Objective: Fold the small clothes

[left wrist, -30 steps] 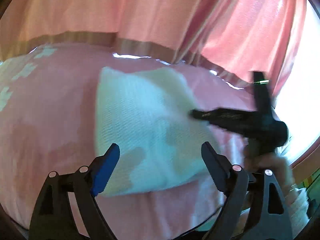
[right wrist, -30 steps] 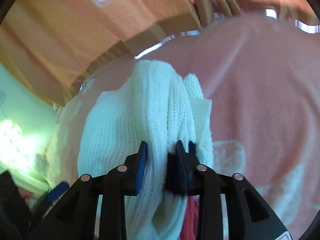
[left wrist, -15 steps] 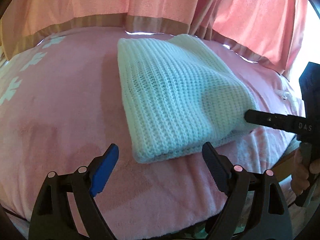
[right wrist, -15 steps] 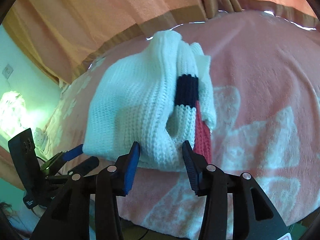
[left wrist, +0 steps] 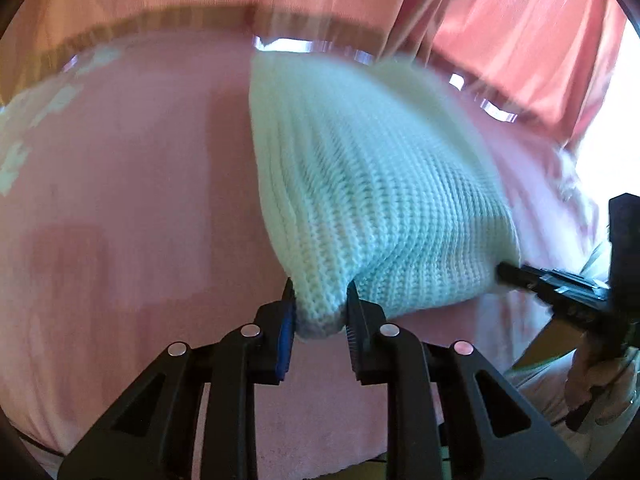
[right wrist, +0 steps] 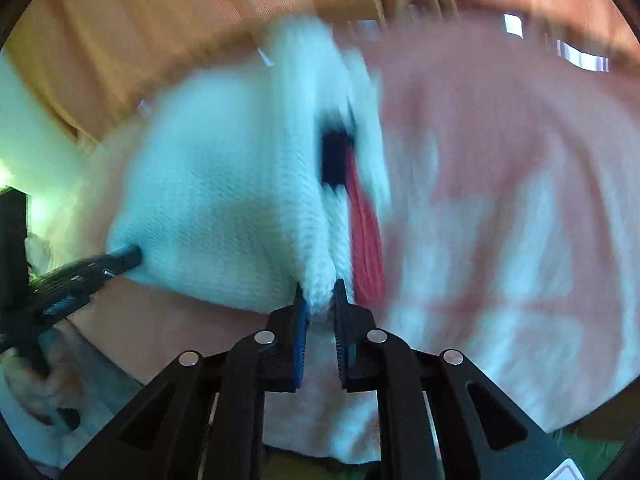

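The white knit sweater lies on the bed, in the centre of both views, already folded into a compact bundle. The left hand-held gripper is clenched on its near corner at the bottom centre of the left view. The right hand-held gripper is clenched on another corner, at the bottom centre of the right view. In this view a dark band and a red stripe show at the open side of the bundle, so the layers are not fully even there. Both pictures are blurred. It seems that most of the folding is done. What is left is probably one more fold or a final placing and smoothing, then letting go. Pink curtains hang behind the bed.
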`<state>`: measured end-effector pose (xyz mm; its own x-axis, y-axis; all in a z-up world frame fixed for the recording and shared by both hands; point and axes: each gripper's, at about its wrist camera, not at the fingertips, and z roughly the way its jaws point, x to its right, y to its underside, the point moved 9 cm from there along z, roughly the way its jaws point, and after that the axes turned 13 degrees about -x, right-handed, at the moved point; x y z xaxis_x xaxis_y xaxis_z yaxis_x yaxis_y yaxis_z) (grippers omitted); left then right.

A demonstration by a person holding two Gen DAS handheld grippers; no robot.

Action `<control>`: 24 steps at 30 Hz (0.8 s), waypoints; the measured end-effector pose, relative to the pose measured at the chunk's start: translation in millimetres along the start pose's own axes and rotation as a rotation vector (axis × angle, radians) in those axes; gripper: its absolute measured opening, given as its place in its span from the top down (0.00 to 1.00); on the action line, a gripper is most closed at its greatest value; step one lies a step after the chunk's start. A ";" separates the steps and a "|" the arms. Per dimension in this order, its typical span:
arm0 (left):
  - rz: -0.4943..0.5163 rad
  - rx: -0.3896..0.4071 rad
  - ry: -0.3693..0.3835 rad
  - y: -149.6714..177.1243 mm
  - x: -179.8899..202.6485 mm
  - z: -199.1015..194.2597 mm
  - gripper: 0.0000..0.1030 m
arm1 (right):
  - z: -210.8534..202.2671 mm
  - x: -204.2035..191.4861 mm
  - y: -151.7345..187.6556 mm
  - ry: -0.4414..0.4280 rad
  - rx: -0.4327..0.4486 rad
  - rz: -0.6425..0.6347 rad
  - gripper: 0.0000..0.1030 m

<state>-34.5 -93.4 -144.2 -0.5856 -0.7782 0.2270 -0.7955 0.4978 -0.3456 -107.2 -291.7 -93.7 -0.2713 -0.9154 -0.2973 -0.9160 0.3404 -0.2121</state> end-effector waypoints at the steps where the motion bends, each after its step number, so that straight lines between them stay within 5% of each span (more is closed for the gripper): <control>1: -0.003 0.011 -0.009 1.1 -0.1 -0.3 0.77 | -6.6 -3.7 -2.9 0.013 0.013 -0.020 0.88; 4: 0.011 0.040 -0.005 1.6 7.6 -18.6 0.71 | -36.1 -6.8 -11.4 0.016 0.101 -0.044 0.81; 8: -0.019 0.126 0.023 -8.0 6.1 -56.4 0.48 | -76.3 -7.0 -32.9 -0.028 0.196 -0.034 0.74; 10: -0.032 0.160 0.041 -27.1 6.4 -72.7 0.47 | -86.2 -12.9 -53.2 -0.022 0.220 -0.070 0.67; 16: -0.049 0.190 -0.052 -87.0 -5.9 -51.7 0.46 | -30.4 -26.5 -111.3 0.009 0.088 -0.144 0.67; 18: -0.068 0.160 -0.058 -96.9 -14.5 -31.2 0.46 | 0.4 -21.9 -121.6 0.042 0.033 -0.132 0.73; 19: -0.071 0.158 -0.057 -99.6 -15.9 -25.2 0.46 | 9.0 -19.2 -123.5 0.030 0.020 -0.124 0.85; 24: -0.055 0.179 -0.067 -102.5 -17.9 -22.8 0.46 | -50.0 -21.7 -136.3 0.006 0.252 -0.126 0.90</control>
<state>53.9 -121.8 -92.1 -0.5253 -0.8292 0.1911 -0.7821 0.3821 -0.4922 8.8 -328.9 -11.9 -0.1623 -0.9548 -0.2489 -0.8407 0.2659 -0.4718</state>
